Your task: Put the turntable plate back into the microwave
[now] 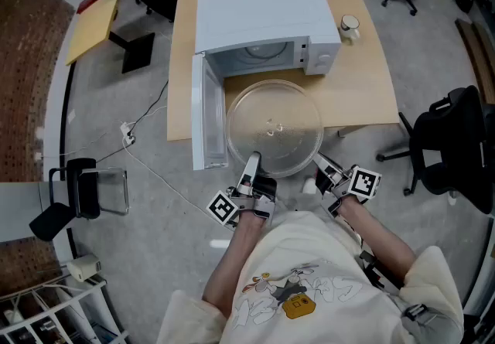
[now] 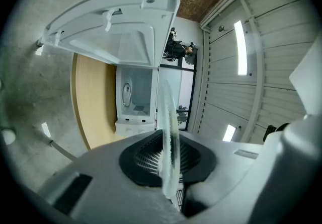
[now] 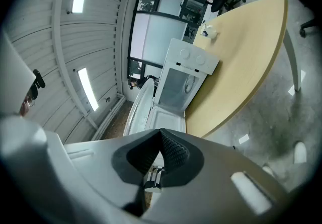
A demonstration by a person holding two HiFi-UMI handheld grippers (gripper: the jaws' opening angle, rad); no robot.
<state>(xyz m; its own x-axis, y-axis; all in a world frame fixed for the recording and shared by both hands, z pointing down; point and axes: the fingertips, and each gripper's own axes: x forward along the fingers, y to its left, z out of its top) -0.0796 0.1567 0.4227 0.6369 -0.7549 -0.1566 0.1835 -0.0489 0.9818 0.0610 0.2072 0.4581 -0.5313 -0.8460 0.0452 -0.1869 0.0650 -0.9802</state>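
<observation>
The clear glass turntable plate (image 1: 274, 126) hangs level in front of the white microwave (image 1: 263, 22), over the table's near edge. The microwave's door (image 1: 203, 114) stands swung open to the left. My left gripper (image 1: 253, 161) is shut on the plate's near-left rim. In the left gripper view the rim (image 2: 168, 152) shows edge-on between the dark pads. My right gripper (image 1: 319, 165) sits by the plate's near-right rim. Its jaws (image 3: 160, 155) are shut with nothing between them. The microwave (image 3: 183, 79) lies ahead of it.
The microwave stands on a wooden table (image 1: 363, 87), with a small cup (image 1: 349, 25) to its right. A black office chair (image 1: 452, 149) is at the right, a metal-framed chair (image 1: 85, 192) at the left. A white cable (image 1: 147, 168) runs over the grey floor.
</observation>
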